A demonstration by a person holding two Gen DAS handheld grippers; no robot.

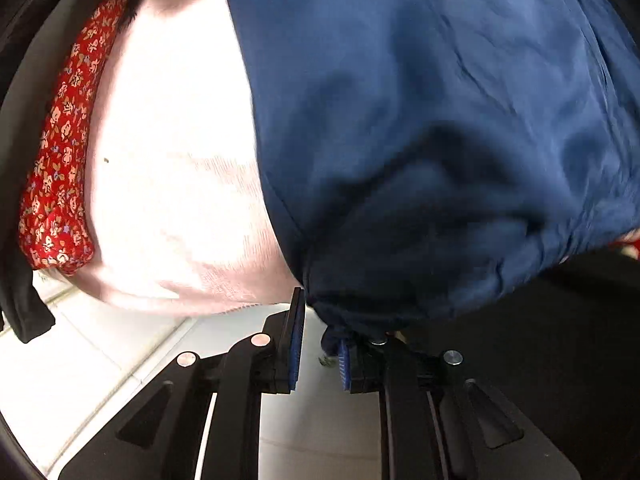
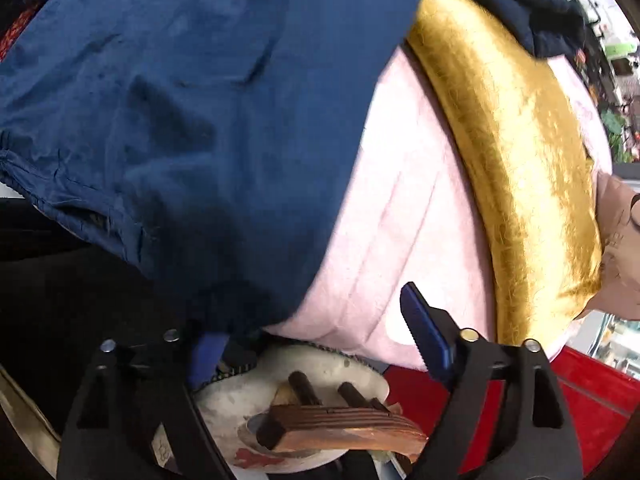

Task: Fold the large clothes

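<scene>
Navy garment (image 1: pixel 440 120) fills both views, draped over pink cloth (image 1: pixel 172 168); its edges run out of frame. Left gripper (image 1: pixel 318 354) gapes narrowly, hem bunched over one finger; grip unclear. Right gripper (image 2: pixel 316 356) spread wide, its left finger hidden under fabric.

The blue garment (image 1: pixel 440 140) covers the left gripper's (image 1: pixel 320 344) right fingertip.
</scene>
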